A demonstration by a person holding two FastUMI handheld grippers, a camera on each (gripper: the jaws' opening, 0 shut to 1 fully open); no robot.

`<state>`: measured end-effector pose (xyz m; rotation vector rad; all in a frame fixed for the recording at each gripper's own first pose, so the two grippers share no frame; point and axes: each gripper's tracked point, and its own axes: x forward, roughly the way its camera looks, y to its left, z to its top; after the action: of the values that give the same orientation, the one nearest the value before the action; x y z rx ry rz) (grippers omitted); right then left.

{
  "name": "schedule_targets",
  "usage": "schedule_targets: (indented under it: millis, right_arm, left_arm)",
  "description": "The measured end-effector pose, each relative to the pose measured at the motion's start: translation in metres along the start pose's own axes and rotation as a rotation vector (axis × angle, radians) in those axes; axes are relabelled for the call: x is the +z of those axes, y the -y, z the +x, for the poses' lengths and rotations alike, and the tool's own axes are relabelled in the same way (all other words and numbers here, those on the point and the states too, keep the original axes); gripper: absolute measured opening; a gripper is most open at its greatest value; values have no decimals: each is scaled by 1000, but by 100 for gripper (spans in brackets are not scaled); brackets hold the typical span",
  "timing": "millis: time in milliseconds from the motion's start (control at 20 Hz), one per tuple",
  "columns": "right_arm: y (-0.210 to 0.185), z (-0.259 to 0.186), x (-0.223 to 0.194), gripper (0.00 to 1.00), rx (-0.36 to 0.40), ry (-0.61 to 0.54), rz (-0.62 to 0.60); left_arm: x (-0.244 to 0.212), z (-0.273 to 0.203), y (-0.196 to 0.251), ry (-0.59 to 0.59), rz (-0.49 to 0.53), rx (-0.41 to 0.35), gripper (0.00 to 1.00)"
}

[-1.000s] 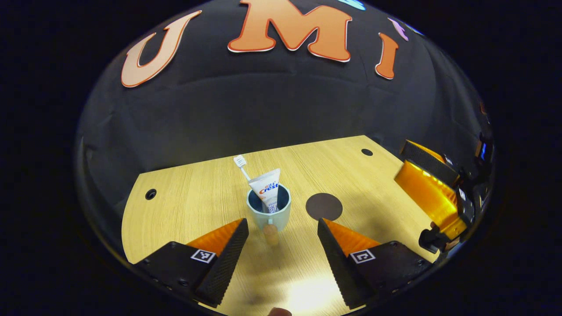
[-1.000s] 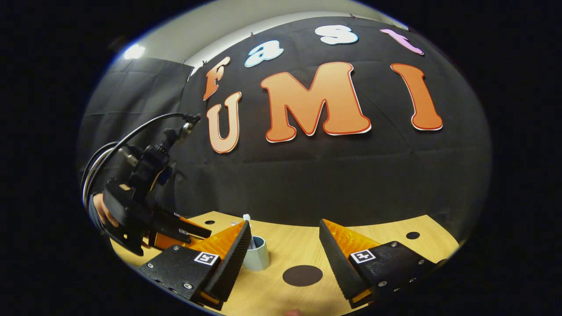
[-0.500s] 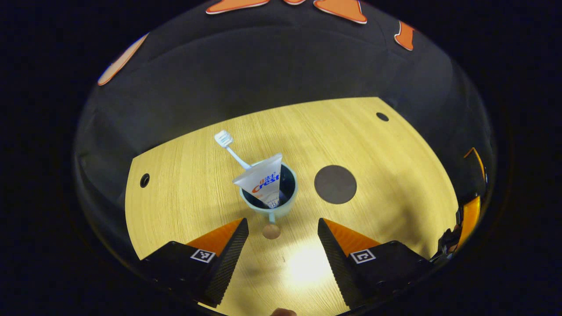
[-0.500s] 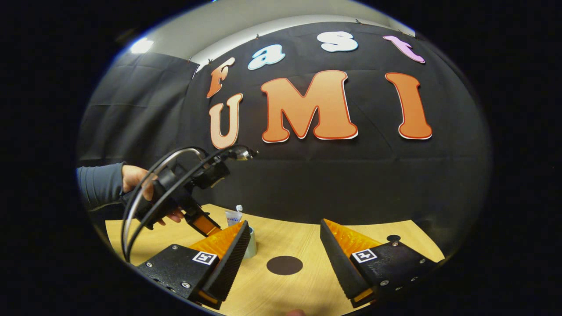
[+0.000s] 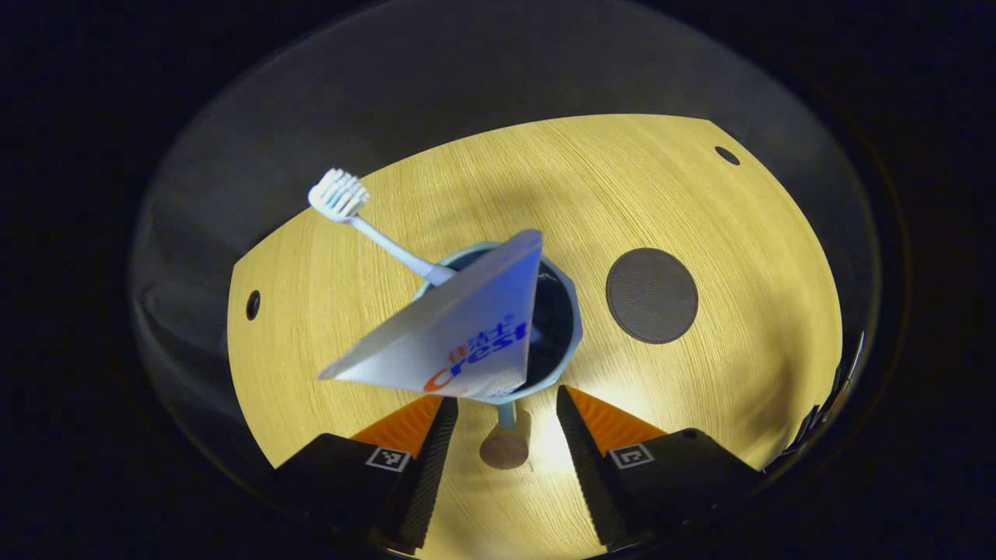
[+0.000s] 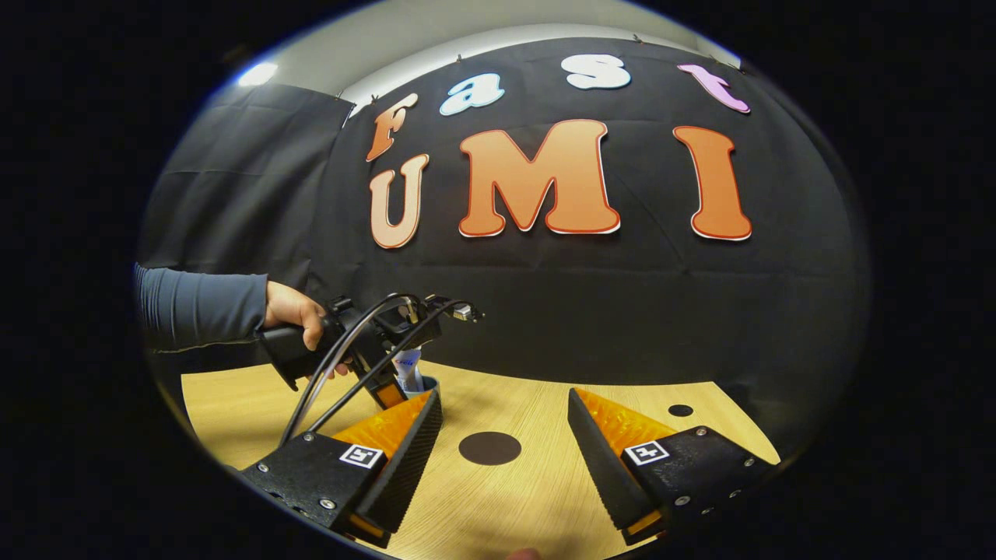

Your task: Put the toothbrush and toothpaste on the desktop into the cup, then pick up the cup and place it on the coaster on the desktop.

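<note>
We see the left tongs (image 5: 498, 435) spread apart, straddling the handle of the cup (image 5: 572, 330), which holds the toothbrush (image 5: 366, 225) and toothpaste (image 5: 459, 334). The coaster (image 5: 651, 295) lies just beside the cup on bare desk (image 5: 724, 233), well inside its edges. Our right tongs (image 6: 504, 443) hang apart above open desk.

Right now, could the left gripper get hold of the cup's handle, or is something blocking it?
Probably yes. The left gripper is open, with the cup's handle lying in the gap between its fingers. The toothpaste leans out over the cup, but above the handle, so it should not block the way.
</note>
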<state>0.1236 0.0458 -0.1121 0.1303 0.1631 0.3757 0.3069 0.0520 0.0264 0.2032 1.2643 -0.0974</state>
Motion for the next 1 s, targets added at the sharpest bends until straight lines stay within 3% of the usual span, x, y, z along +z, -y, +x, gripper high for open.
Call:
schedule_targets:
  millis: [100,250,300,350,400,450,500,1000]
  right_arm:
    - [-1,-3,-2,97,1,-4,-2]
    - [1,-8,-2,97,-5,-6,-6]
    - [3,-10,-3,97,-9,-9,-8]
    - [5,-11,-3,97,-17,-8,-10]
    - [6,-13,-1,97,-21,-6,-9]
    - [9,-14,-1,97,-31,-6,-5]
    - [10,-16,-1,97,-30,-5,4]
    - [27,-36,0,97,-73,-2,19]
  left_arm:
    - [-7,5,5,-18,-11,-17,67]
    - [-9,19,-4,-22,-22,4,36]
    - [-10,16,-6,-22,-23,6,32]
    - [-11,14,-6,-17,-27,10,31]
    - [-8,14,-6,-4,-36,6,38]
    - [-8,16,-8,2,-41,7,28]
    - [-11,13,-11,-2,-45,9,26]
    - [0,3,-8,85,-93,-2,24]
